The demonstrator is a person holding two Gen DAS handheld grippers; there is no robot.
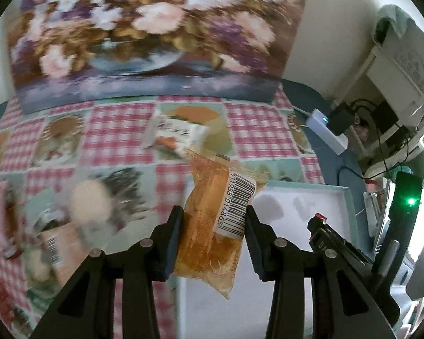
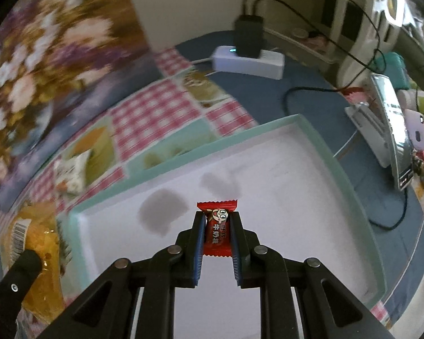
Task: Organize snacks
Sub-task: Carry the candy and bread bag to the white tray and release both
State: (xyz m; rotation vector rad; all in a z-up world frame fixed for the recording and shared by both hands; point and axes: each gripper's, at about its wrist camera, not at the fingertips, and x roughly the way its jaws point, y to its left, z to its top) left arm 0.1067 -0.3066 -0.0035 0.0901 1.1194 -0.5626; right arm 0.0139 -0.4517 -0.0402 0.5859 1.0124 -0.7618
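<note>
My left gripper (image 1: 213,217) is shut on an orange snack packet (image 1: 212,226) with a barcode label and holds it above the left edge of a mint-rimmed white tray (image 1: 344,197). The packet also shows at the left of the right wrist view (image 2: 39,243). My right gripper (image 2: 217,220) is shut on a small red candy (image 2: 216,228) and holds it over the tray's white floor (image 2: 296,197). A white snack packet (image 1: 175,135) lies on the checked tablecloth beyond; it also shows in the right wrist view (image 2: 72,173). My right gripper also shows in the left wrist view (image 1: 319,220).
Several blurred snack packets (image 1: 19,226) lie on the tablecloth at the left. A floral painting (image 1: 149,36) stands at the back. A white power strip (image 2: 248,60) with a black charger and cables lies behind the tray. A phone on a stand (image 2: 393,130) is at the right.
</note>
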